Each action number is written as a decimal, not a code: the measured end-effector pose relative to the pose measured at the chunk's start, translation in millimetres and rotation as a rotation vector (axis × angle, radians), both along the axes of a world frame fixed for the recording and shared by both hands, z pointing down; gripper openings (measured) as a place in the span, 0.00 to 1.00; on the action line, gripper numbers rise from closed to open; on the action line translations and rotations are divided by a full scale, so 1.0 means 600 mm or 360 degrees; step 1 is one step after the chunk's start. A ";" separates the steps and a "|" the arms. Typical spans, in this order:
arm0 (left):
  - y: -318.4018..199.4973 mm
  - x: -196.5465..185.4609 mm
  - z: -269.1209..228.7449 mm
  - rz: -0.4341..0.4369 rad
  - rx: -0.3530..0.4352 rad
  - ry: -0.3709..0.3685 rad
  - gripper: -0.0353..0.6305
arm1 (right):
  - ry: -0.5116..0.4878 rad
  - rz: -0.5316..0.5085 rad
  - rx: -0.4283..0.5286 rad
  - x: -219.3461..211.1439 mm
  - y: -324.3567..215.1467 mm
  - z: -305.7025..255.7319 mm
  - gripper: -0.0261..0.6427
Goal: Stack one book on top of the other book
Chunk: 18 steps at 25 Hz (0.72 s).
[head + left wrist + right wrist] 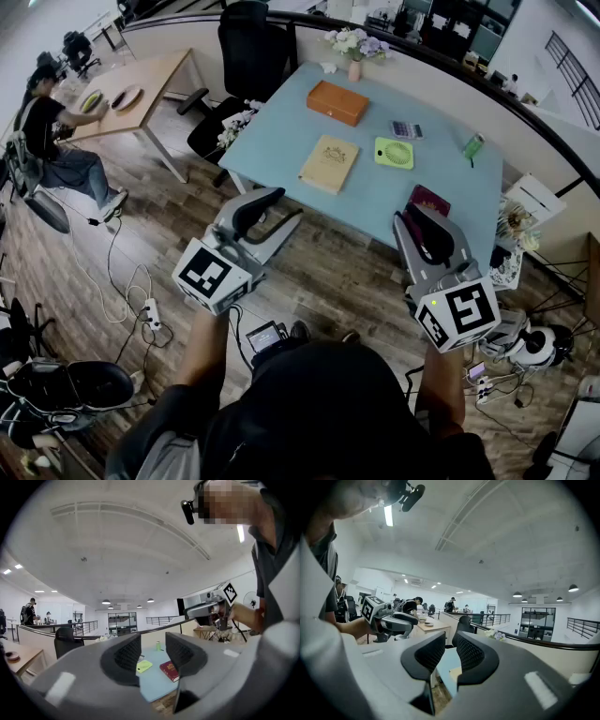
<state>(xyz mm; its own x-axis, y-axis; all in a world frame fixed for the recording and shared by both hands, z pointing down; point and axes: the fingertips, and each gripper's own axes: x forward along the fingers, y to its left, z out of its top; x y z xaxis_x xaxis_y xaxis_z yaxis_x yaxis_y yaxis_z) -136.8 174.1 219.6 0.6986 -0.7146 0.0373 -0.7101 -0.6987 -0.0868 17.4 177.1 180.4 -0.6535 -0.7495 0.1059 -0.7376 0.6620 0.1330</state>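
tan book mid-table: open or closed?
Closed. The tan book lies flat on the blue table with its front cover up. No pages are spread and nothing is stacked on it.

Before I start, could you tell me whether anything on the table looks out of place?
Nothing stands out. The tan book and the dark red book lie flat on the pale blue table, nothing spilled; the red one just sits close to the near edge.

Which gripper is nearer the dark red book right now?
Right. The right gripper hangs just in front of the dark red book at the table's near edge; the left gripper is before the table's left end, farther away.
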 end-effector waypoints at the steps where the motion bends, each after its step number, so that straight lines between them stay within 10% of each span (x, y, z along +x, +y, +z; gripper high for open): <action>1: 0.000 -0.001 0.000 0.0000 0.0000 0.0001 0.38 | 0.0000 0.0000 0.0002 -0.002 0.000 0.000 0.13; 18: -0.016 -0.077 0.036 0.0008 0.0045 -0.0001 0.38 | -0.0060 0.0047 -0.0032 -0.062 -0.007 0.017 0.13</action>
